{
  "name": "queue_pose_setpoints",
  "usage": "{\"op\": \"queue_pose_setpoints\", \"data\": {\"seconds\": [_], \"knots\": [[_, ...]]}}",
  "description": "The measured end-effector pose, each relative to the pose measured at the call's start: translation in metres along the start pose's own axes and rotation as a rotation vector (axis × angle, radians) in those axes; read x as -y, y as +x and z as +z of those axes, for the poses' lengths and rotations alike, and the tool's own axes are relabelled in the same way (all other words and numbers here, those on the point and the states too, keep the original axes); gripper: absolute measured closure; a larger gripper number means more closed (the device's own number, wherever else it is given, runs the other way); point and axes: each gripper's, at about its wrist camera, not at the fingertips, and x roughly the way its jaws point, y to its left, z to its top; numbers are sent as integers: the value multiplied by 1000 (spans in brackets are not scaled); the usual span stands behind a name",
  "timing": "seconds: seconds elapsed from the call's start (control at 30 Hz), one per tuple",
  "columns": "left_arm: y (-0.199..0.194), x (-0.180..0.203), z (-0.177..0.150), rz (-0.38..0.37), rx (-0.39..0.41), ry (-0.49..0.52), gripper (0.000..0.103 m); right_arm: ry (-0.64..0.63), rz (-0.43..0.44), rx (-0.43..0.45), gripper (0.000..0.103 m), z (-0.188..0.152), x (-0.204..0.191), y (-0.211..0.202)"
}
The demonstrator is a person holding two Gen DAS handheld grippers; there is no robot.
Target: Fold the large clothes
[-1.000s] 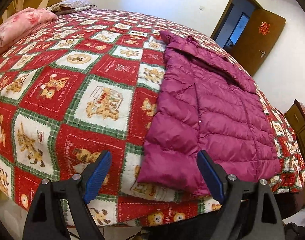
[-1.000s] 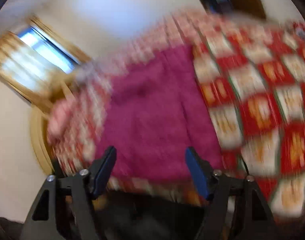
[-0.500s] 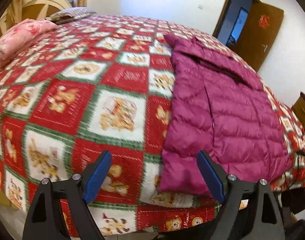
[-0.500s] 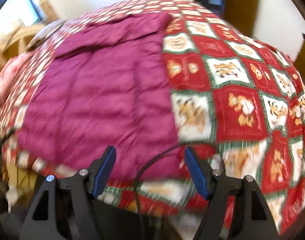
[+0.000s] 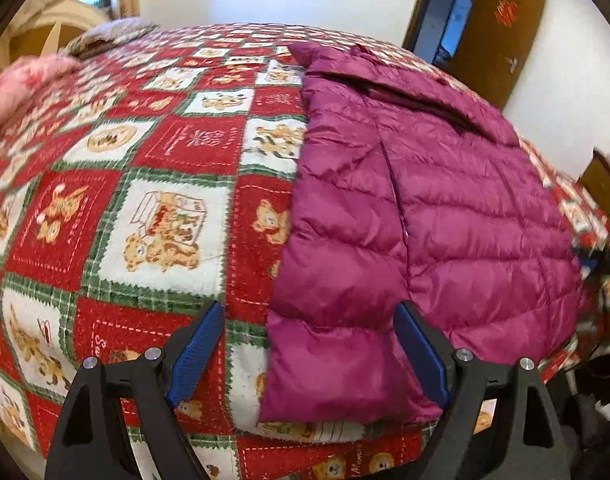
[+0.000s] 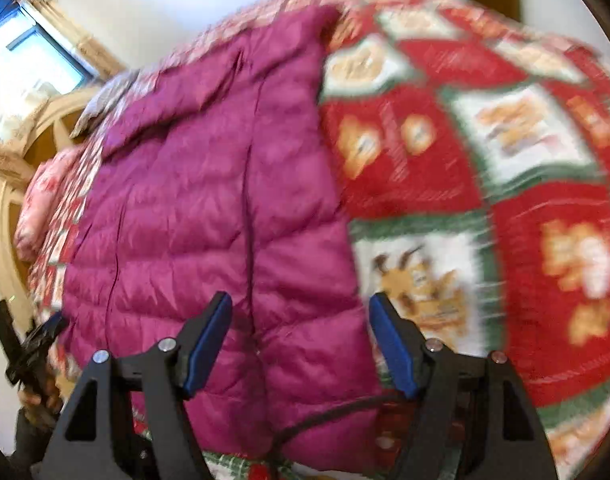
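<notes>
Bedroom, bear-print quilt (image 5: 165,220) covering the bed. Magenta down jacket (image 5: 445,208) lying flat at right of frame, sleeves seemingly already tucked in. Left gripper (image 5: 309,354) and right gripper (image 6: 301,340) hovering at hem corners, fingers spread, gripping nothing. Lengthwise folds apparently remaining.

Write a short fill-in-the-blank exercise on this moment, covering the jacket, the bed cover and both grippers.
1. The magenta quilted puffer jacket lies spread on the red, white and green ____ bedspread.
2. The left gripper is ____, its blue pads on either side of the jacket's near corner.
3. The right gripper is ____ as well, holding nothing.
4. Behind the bed, the brown wooden door stands ____.

Missing words: patchwork; open; open; open
</notes>
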Motion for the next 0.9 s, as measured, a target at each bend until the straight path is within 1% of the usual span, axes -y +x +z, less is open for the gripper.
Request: {"op": "queue_pose_setpoints", "data": {"seconds": [0.07, 0.1, 0.13, 0.17, 0.23, 0.3, 0.37, 0.4, 0.43, 0.47, 0.5, 0.53, 0.57, 0.6, 0.63, 0.67, 0.73, 0.87, 0.9], "knots": [[-1, -7, 0, -15, 0, -36, 16, -70, -5, -21, 27, -8, -7, -4], [-3, -11, 1, -36, -2, -54, 16, -109, 23, -52, 27, -14, -11, -6], [-4, -13, 1, -53, -2, -65, 16, -135, 69, -93, 29, -20, -14, -8], [-4, -14, 1, -64, -6, -72, 16, -155, 109, -125, 37, -26, -17, -8], [-1, -14, 4, -72, -29, -52, 16, -217, 132, -154, 52, -40, -26, -12], [2, -14, 6, -91, -44, -47, 16, -261, 146, -179, 60, -50, -33, -12], [4, -13, 7, -110, -58, -44, 16, -246, 162, -170, 70, -51, -34, -9], [3, -11, 9, -124, -61, -31, 16, -224, 177, -154, 81, -49, -32, -9], [2, -9, 11, -147, -62, -25, 17, -204, 188, -141, 85, -44, -30, -9], [0, -8, 12, -181, -62, -22, 36, -172, 211, -119, 85, -41, -28, -11], [-2, -5, 14, -222, -72, -15, 51, -145, 235, -98, 86, -38, -25, -15], [-1, -2, 15, -227, -82, -7, 72, -115, 268, -71, 87, -34, -23, -21], [-1, 2, 17, -222, -88, 8, 76, -94, 295, -48, 88, -30, -22, -25], [-2, 6, 19, -224, -86, 21, 78, -70, 329, -16, 88, -26, -22, -31], [-3, 11, 22, -235, -81, 35, 84, -53, 354, 7, 88, -23, -22, -36], [-5, 15, 25, -254, -74, 46, 88, -36, 381, 32, 88, -18, -24, -41], [-14, 24, 35, -297, -43, 66, 91, 4, 440, 88, 89, -8, -26, -51], [-38, 40, 58, -359, 51, 97, 95, 90, 587, 192, 89, 11, -28, -66], [-43, 43, 62, -370, 73, 103, 95, 99, 603, 208, 89, 14, -30, -67]]}}
